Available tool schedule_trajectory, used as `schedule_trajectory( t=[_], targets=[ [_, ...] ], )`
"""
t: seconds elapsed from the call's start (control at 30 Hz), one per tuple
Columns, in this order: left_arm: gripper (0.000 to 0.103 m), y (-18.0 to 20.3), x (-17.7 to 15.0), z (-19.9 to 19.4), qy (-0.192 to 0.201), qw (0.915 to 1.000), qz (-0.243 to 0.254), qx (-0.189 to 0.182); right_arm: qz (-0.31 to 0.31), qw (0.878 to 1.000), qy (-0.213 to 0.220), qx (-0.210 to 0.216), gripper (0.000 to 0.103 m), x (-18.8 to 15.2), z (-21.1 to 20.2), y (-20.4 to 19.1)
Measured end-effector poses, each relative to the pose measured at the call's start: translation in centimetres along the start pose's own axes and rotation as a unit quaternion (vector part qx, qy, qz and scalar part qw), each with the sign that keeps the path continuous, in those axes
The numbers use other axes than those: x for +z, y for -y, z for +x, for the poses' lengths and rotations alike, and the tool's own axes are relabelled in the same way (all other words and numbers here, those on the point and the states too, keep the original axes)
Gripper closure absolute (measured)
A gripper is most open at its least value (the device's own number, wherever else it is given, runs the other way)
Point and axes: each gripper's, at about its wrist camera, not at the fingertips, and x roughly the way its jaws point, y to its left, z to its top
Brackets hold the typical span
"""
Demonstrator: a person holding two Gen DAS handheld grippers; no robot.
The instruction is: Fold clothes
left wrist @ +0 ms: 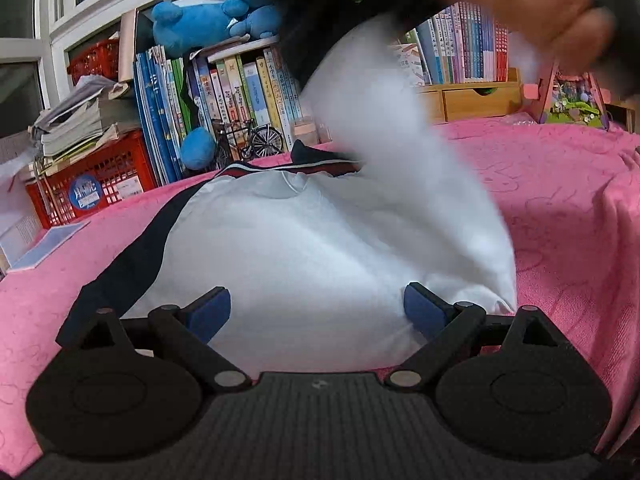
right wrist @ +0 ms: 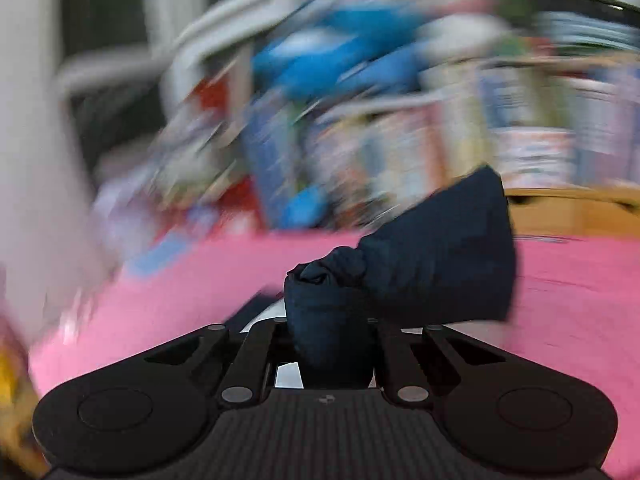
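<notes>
Right wrist view: my right gripper [right wrist: 326, 320] clamps the white shirt's navy sleeve [right wrist: 440, 256] above the pink-covered desk [right wrist: 580, 300], my left gripper [left wrist: 318, 312] gaping empty.

bare pink cloth [left wrist: 560, 208] right, lifted shirt [left wrist: 384, 120] ahead, books [left wrist: 248, 88] behind

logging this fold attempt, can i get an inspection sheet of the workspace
surface: pink cloth, wrinkled.
job's things: white shirt with navy trim lies flat; its right side is lifted, blurred.
clutter: blue card at left edge.
grippers: left gripper open over the shirt; right gripper shut on navy sleeve.
cables: nothing seen.
surroundings: books, red crate, blue plush, wooden drawers.
</notes>
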Motion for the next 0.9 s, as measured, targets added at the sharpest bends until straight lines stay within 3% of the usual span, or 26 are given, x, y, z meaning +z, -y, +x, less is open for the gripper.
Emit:
schedule_trajectory(
  t=[0.07,0.1,0.23,0.3,0.4,0.5,0.6,0.7,0.77,0.9],
  targets=[
    [0.008,-0.4,0.1,0.2,-0.006,0.9999,-0.012,-0.01,-0.029,0.998,-0.051,0.024,0.081,-0.5,2.9,-1.9],
    [0.008,-0.8,0.1,0.3,-0.011,0.9995,-0.022,-0.019,-0.021,0.998,-0.047,0.031,0.071,-0.9,2.4,-1.5],
    [0.008,-2.2,0.3,1.0,-0.033,0.9958,-0.065,-0.056,0.011,0.998,-0.031,0.059,0.053,-2.2,0.3,-0.1],
    [0.008,-2.6,0.3,1.2,-0.038,0.994,-0.076,-0.068,0.026,0.997,-0.023,0.073,0.035,-2.9,-0.7,0.6],
    [0.008,-2.6,0.0,0.9,-0.031,0.9934,-0.076,-0.08,0.053,0.995,0.005,0.082,0.026,-3.8,-3.1,2.2],
    [0.008,-4.4,-0.8,0.3,-0.028,0.985,-0.121,-0.119,0.064,0.996,0.053,0.032,0.025,-6.4,-7.1,3.9],
    [0.008,-8.4,-1.4,-0.3,-0.031,0.9518,-0.24,-0.188,0.034,0.996,0.074,-0.045,0.024,-9.7,-9.5,4.0],
    [0.008,-11.8,-1.7,0.0,-0.029,0.9021,-0.351,-0.249,0.015,0.993,0.074,-0.092,0.021,-13.2,-10.0,3.5],
    [0.008,-12.6,-1.1,0.3,-0.024,0.8846,-0.377,-0.273,0.005,0.992,0.066,-0.105,0.018,-15.1,-9.7,2.8],
    [0.006,-12.2,0.9,1.7,-0.016,0.8857,-0.38,-0.266,-0.024,0.991,0.053,-0.117,0.011,-16.7,-7.9,0.4]
  ],
)
